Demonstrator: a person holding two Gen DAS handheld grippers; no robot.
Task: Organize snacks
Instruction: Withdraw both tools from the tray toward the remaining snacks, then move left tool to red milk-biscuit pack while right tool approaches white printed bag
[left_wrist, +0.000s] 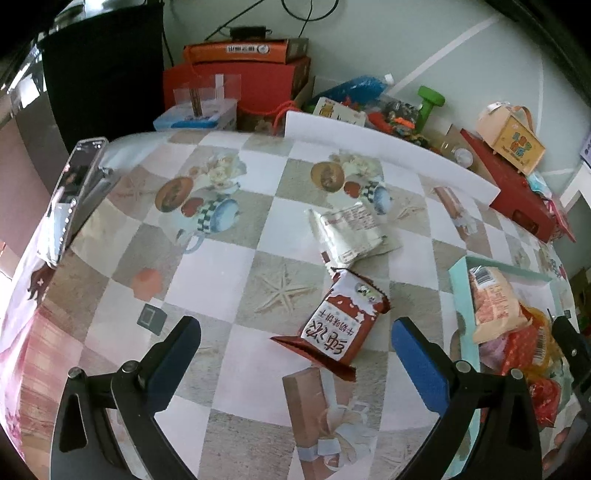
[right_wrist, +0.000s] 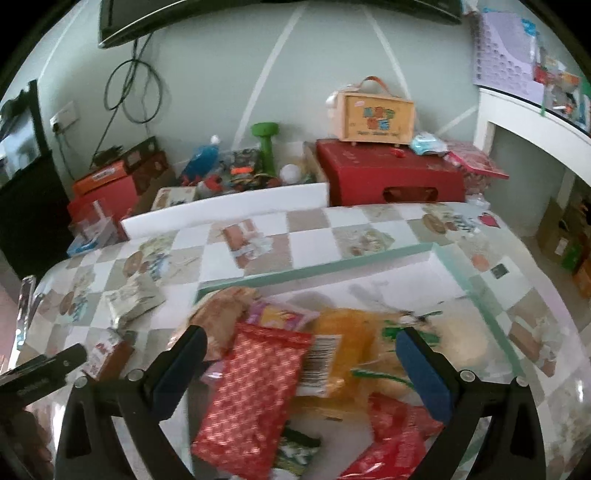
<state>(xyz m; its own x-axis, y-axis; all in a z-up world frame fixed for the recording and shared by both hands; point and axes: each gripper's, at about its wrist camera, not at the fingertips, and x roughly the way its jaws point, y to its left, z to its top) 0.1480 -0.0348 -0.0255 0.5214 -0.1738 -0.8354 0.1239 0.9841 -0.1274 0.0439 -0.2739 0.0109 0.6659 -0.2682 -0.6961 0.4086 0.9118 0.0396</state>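
A red-and-white biscuit packet (left_wrist: 340, 317) lies on the checked tablecloth, just ahead of my left gripper (left_wrist: 297, 325), whose blue-padded jaws stand wide open around nothing. A silver-white packet (left_wrist: 349, 230) lies beyond it. At the right stands a teal tray (left_wrist: 458, 295) with several snack bags, among them an orange-pink one (left_wrist: 495, 302). My right gripper (right_wrist: 302, 334) hovers open over that tray (right_wrist: 314, 267), above a red patterned packet (right_wrist: 255, 391) and a yellow bag (right_wrist: 347, 343). The silver packet (right_wrist: 133, 299) and the biscuit packet (right_wrist: 109, 352) lie to the left of the tray.
A phone (left_wrist: 70, 195) leans at the table's left edge. A white board (left_wrist: 388, 147) lines the far edge, with a red box (left_wrist: 517, 192), a wooden case (left_wrist: 511, 136), a green dumbbell (left_wrist: 430, 101) and clutter behind it.
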